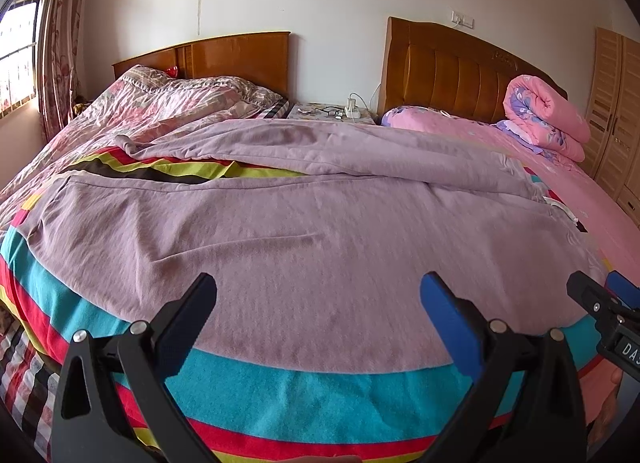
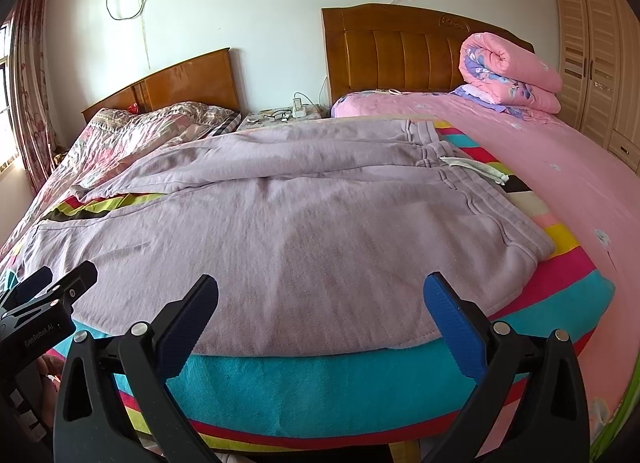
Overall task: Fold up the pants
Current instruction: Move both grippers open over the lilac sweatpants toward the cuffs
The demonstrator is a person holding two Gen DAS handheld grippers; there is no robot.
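Observation:
Lilac sweatpants (image 1: 300, 223) (image 2: 300, 223) lie flat across a striped blanket (image 1: 320, 379) (image 2: 320, 383) on the bed. Their waistband (image 2: 480, 199) is at the right, with a white drawstring (image 2: 476, 169) beside it. The legs run to the left, split apart at the far left. My left gripper (image 1: 318, 287) hovers open over the pants' near edge, holding nothing. My right gripper (image 2: 320, 287) is also open and empty above the near edge, closer to the waistband. Each gripper shows at the edge of the other's view: the right gripper (image 1: 600, 295) and the left gripper (image 2: 52, 283).
A rolled pink quilt (image 1: 548, 111) (image 2: 508, 67) sits on the pink sheet by the right headboard. Between the beds, a nightstand (image 1: 332, 111) (image 2: 280, 117) carries glasses and a charger. A floral quilt (image 1: 160, 103) covers the left bed. A wardrobe (image 2: 592, 55) stands at the right.

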